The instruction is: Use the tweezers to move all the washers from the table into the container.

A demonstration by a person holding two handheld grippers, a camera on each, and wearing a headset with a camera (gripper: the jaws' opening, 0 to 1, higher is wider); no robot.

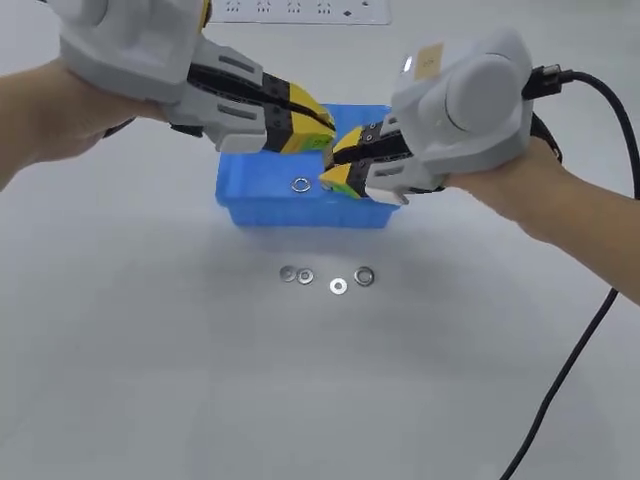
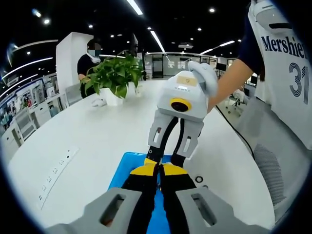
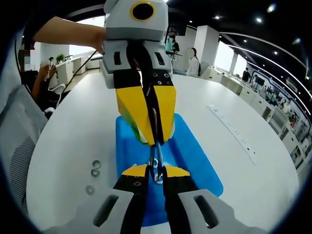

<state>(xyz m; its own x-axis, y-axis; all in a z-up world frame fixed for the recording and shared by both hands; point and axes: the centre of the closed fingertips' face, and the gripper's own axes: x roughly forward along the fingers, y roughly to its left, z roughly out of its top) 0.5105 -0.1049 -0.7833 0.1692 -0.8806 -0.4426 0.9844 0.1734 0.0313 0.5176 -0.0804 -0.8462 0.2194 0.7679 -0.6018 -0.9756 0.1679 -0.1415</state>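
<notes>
- White bench (image 1: 150, 380) is carrying four washers (image 1: 338, 286) just before the blue container (image 1: 300, 214).
- Left tool (image 3: 155, 142) is pinching the tweezers (image 3: 158, 161); right tool (image 3: 156, 171) is bracketing their tips, grip unclear.
- Steadying the tips before lowering seems wise.

container's (image 1: 300, 212) far half hidden behind left gripper (image 1: 322, 128) and right gripper (image 1: 336, 165), tweezers (image 3: 156, 158) mostly covered by jaws

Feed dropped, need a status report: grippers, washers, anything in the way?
Left gripper, right gripper shut on tweezers over container. One washer inside, four washers on table. Nothing blocking them.
</notes>
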